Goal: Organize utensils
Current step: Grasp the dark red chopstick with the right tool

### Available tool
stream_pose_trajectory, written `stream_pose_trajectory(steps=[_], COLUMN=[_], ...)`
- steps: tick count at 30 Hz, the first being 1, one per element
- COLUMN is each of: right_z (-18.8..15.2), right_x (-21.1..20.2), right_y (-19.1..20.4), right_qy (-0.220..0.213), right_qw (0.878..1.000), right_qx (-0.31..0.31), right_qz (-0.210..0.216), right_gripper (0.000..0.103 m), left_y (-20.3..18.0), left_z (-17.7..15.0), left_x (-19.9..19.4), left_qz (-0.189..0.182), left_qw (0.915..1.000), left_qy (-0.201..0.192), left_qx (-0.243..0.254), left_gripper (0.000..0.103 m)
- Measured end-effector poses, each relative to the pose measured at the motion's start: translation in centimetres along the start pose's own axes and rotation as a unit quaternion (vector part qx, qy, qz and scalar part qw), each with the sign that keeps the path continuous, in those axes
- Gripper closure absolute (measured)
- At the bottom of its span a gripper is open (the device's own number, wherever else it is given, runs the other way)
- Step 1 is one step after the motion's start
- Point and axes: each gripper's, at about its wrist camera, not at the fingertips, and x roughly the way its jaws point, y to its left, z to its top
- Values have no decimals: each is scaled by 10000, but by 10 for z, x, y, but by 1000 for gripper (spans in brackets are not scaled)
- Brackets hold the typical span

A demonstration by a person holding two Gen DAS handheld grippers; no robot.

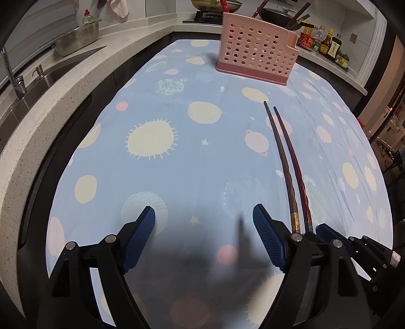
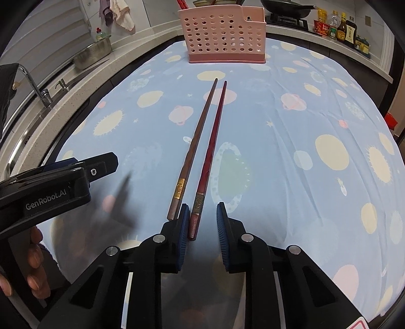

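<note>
kitchen | speckled counter (image 1: 63,83) | steel sink (image 1: 38,83) | stove (image 2: 286,19) | dim light

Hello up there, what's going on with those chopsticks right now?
Left gripper open, empty. Right gripper open around red chopstick; brown chopstick outside. Pink holder unobstructed.

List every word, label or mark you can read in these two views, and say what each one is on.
"GenRobot.AI": white lettering on the side of the left gripper, seen in the right wrist view.
Gold bands on the two chopsticks: marks are there, too small to read.
Labels on the sauce bottles on the back counter: too small and blurred to read.
Pink utensil holder: no text visible.
</note>
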Motion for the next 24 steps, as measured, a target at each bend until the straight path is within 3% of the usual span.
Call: stream_pose_trajectory(steps=[6,24], right_z=[2,-4], right_x=[1,-9], right_y=[-9,-50], right_qy=[-28,-134], right_qw=[9999,9968], right_qx=[144,753], right_qz=[-30,-227], right_gripper=[96,96], left_y=[-5,-57], left_z=[-2,-7], left_x=[2,8], left_qz=[-29,-426], left_qw=[10000,9969], left_qy=[49,162], left_qx=[49,646], left_gripper=[27,26])
